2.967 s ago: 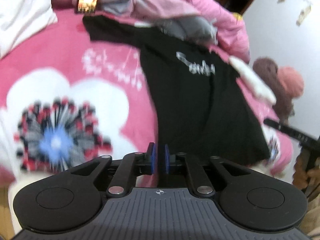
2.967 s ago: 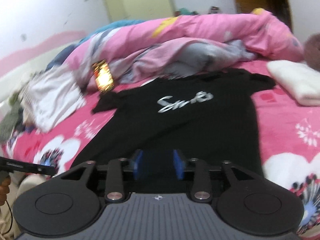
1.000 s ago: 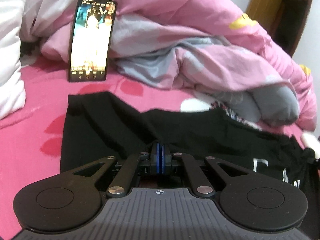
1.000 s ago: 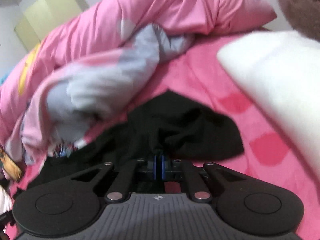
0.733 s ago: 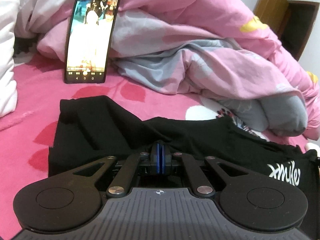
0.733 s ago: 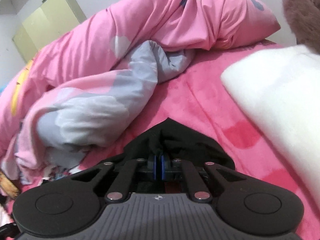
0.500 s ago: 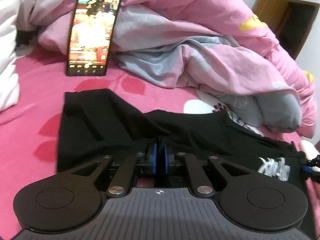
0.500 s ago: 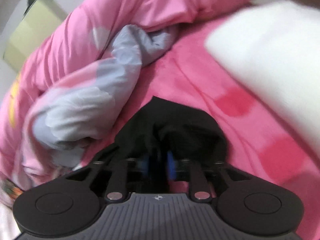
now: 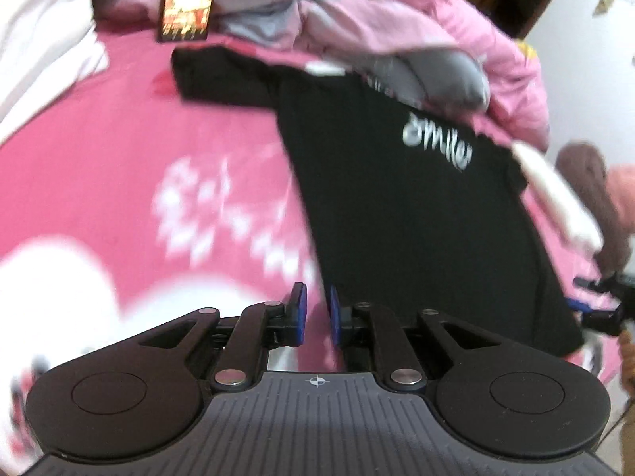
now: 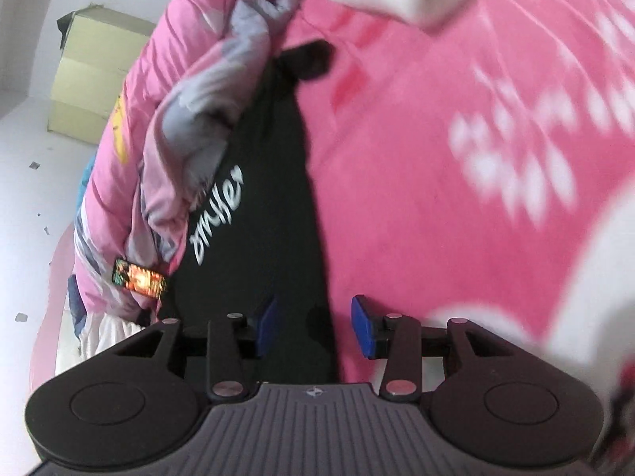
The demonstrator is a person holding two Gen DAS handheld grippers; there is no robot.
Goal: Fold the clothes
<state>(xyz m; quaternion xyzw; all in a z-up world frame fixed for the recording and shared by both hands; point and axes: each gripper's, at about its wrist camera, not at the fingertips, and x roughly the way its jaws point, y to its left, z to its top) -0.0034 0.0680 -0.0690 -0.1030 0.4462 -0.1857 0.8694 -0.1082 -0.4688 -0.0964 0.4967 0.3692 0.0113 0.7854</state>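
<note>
The bed [image 9: 119, 166] is lying open and pink on either side of the shirt [image 9: 416, 218], which is lying flat on it, its top edge touching the quilt [image 9: 416, 31]. The right gripper [image 10: 313, 327] is opening, straddling the shirt's side edge without pressing it. The left gripper [image 9: 315, 313] is opening narrowly, empty, just beside the shirt's hem corner.

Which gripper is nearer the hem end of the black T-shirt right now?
Right. The right gripper straddles the black T-shirt edge, cloth lying between its opening jaws, unpinched. The left gripper hovers over the pink bedspread just beside the shirt, jaws opening, empty.
</note>
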